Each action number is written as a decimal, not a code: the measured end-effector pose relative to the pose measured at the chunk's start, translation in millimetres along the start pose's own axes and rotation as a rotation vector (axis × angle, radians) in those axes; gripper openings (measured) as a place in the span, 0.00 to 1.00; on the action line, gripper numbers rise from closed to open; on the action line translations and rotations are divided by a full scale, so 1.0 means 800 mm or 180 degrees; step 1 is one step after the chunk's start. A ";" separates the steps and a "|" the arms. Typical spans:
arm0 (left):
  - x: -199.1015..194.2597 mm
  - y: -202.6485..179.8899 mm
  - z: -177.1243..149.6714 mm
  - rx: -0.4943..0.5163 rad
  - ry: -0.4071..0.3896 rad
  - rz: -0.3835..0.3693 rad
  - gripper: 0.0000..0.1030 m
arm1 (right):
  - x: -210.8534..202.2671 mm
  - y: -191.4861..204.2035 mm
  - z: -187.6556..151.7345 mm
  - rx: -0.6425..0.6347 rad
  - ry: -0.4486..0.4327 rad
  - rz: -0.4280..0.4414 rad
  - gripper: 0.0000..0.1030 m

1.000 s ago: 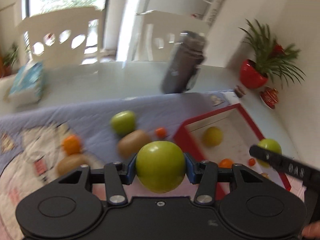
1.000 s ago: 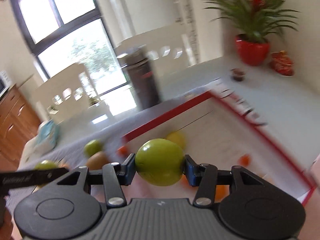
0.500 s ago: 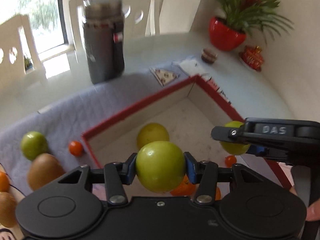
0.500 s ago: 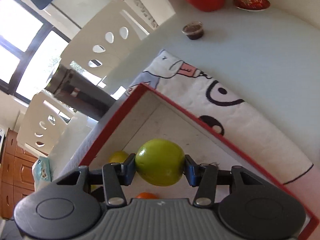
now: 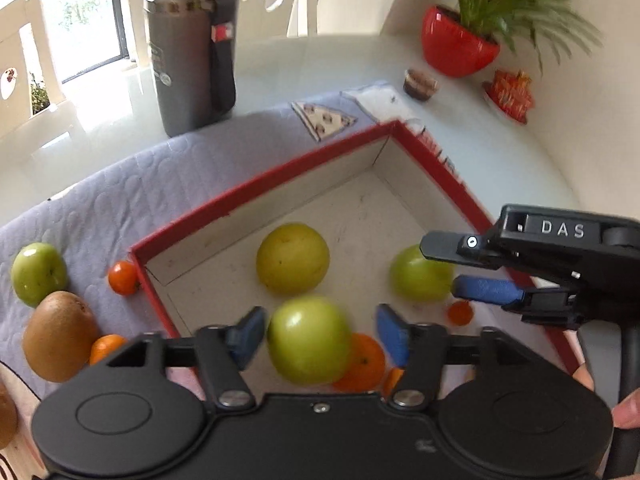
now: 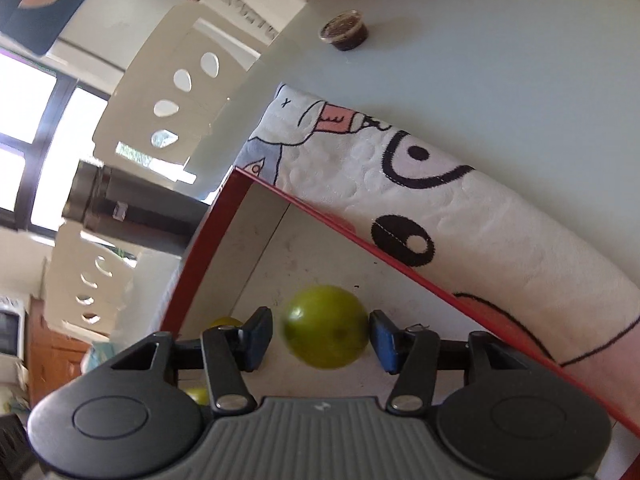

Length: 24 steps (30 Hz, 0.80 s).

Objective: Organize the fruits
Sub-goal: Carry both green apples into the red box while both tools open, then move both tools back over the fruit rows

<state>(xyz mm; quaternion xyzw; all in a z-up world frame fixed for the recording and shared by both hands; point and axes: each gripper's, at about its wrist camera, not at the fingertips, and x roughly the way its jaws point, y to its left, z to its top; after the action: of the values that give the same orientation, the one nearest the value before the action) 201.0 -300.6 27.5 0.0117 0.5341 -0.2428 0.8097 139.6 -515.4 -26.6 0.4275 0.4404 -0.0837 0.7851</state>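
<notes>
Your left claw [image 5: 320,338] is spread apart, a green apple [image 5: 309,340] loose between its pads over the red-rimmed box [image 5: 256,190]. Your right claw [image 6: 321,338] gapes too, its own green apple [image 6: 326,326] untouched by either pad, inside the box. A kiwi [image 5: 58,336] waits outside on the cloth [image 5: 132,184].

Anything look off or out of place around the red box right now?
Nothing damaged or spilled. Both grippers are open over the red box, each with a blurred green apple loose between its fingers. Kiwi and another apple remain outside on the cloth.
</notes>
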 end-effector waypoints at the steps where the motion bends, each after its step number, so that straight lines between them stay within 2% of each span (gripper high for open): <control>1: -0.007 0.003 0.000 -0.0045 -0.0042 -0.0021 0.78 | -0.004 0.002 0.000 0.0007 -0.0022 0.0021 0.56; 5: -0.036 0.014 0.001 -0.0172 -0.0129 -0.0029 0.78 | -0.024 0.018 -0.004 -0.0107 -0.0161 -0.0003 0.69; 8: -0.060 0.029 -0.002 -0.0321 -0.0216 0.0093 0.78 | -0.037 0.041 -0.008 -0.0312 -0.0236 -0.0015 0.70; 12: -0.093 0.060 -0.010 -0.0525 -0.0319 0.0257 0.79 | -0.044 0.073 -0.016 -0.0527 -0.0276 -0.0014 0.77; 18: -0.131 0.115 -0.035 -0.0771 -0.0319 0.0667 0.79 | -0.037 0.123 -0.032 -0.0724 -0.0135 0.0068 0.80; 24: -0.155 0.182 -0.066 -0.1158 -0.0337 0.0805 0.79 | -0.012 0.188 -0.065 -0.1144 0.0060 0.0139 0.82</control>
<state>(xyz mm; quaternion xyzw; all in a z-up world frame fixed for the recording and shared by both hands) 176.5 -110.2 77.8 -0.0804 0.5202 -0.0393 0.8493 178.2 -385.5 57.7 0.2905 0.4462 0.0174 0.8463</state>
